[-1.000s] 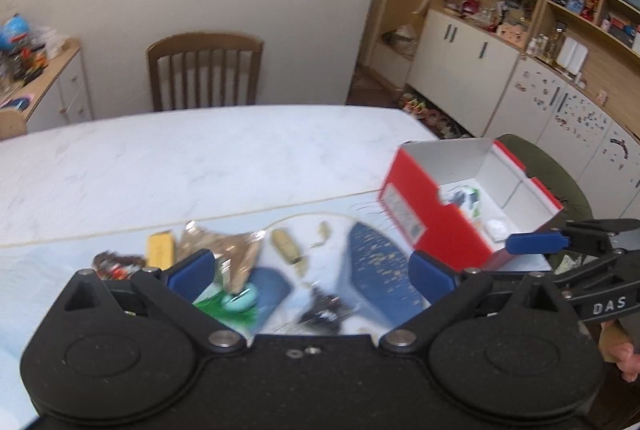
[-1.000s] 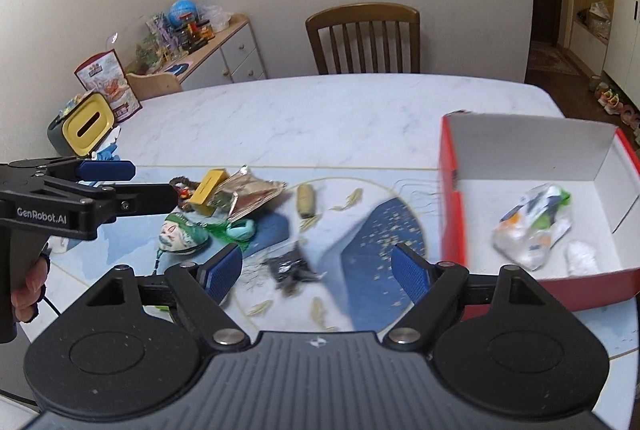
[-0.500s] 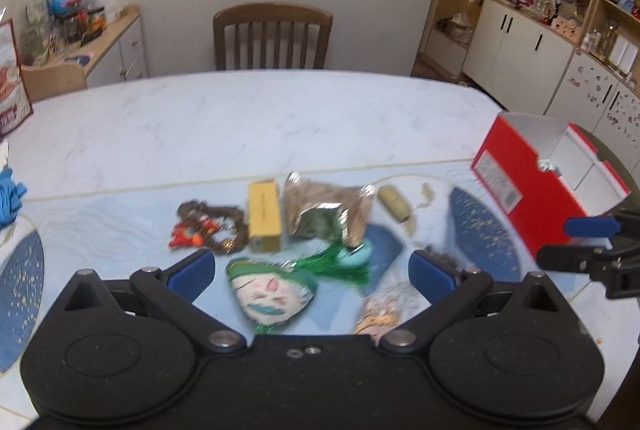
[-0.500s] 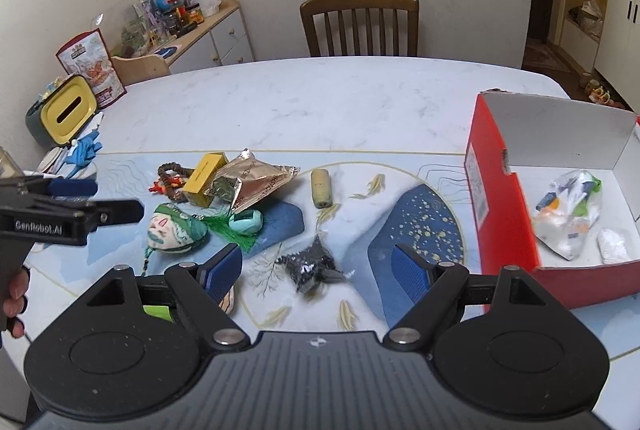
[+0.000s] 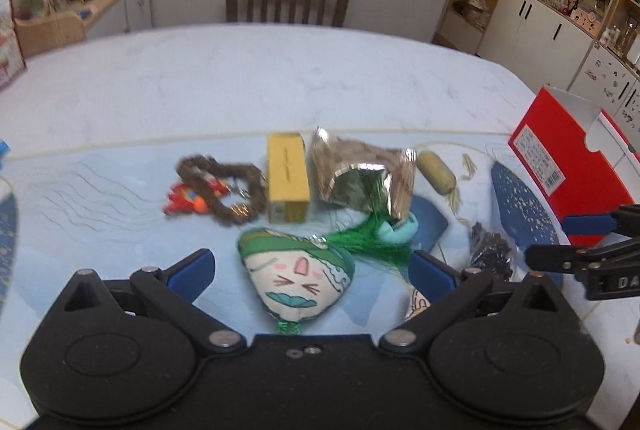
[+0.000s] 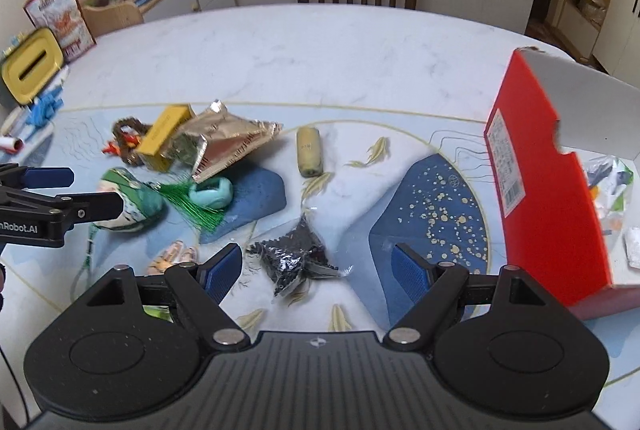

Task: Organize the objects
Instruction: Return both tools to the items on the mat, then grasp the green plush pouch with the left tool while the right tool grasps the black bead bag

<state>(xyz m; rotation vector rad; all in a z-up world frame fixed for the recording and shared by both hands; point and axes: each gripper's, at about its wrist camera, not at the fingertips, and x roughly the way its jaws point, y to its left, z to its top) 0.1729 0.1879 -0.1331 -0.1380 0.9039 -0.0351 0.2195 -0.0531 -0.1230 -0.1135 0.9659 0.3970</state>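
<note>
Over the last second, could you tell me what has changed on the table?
The left gripper swung left from the red box to frame the face pouch; the right gripper closed in on the black bead bag. Both stay open; no item moved.

L tool [image 5: 310, 268] above face pouch [image 5: 296, 280]

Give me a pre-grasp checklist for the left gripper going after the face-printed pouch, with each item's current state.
1. Left gripper open: ok, jaws spread wide.
2. Nothing held: ok.
3. Face-printed pouch centred between the jaws: ok.
4. Pouch free of neighbours: not ok, green tassel lies against its top edge.
5. Right gripper out of the way: ok, open above the black bead packet.
6. Red box has room: ok.
</note>
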